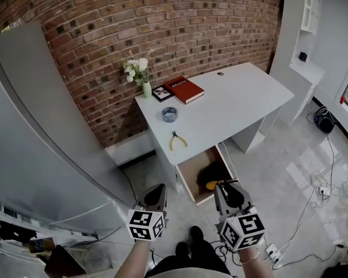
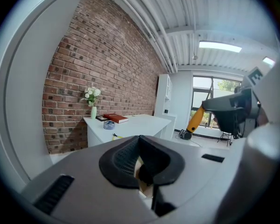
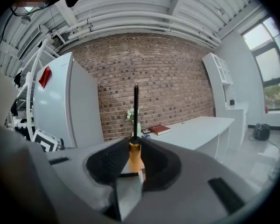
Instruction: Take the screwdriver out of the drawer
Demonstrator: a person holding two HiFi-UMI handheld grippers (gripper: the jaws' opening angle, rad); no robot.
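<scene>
My right gripper (image 1: 227, 191) is shut on a screwdriver (image 1: 213, 185) with an orange handle, held just in front of the open drawer (image 1: 188, 175) of the white desk (image 1: 238, 103). In the right gripper view the orange handle (image 3: 134, 157) sits between the black pads and the dark shaft (image 3: 136, 108) points straight up. My left gripper (image 1: 157, 194) hangs to the left of the drawer, shut and holding nothing; its pads (image 2: 123, 160) meet at the tips. From the left gripper view, the right gripper (image 2: 231, 111) shows with the orange handle (image 2: 196, 119) sticking out of it.
Yellow-handled pliers (image 1: 177, 140), a grey roll (image 1: 169, 114), a red book (image 1: 184, 89), a small picture frame (image 1: 162, 93) and a vase of white flowers (image 1: 139, 73) lie on the desk. Something dark (image 1: 213, 170) is in the drawer. A tall grey cabinet (image 1: 40, 143) stands left; cables (image 1: 319, 190) trail right.
</scene>
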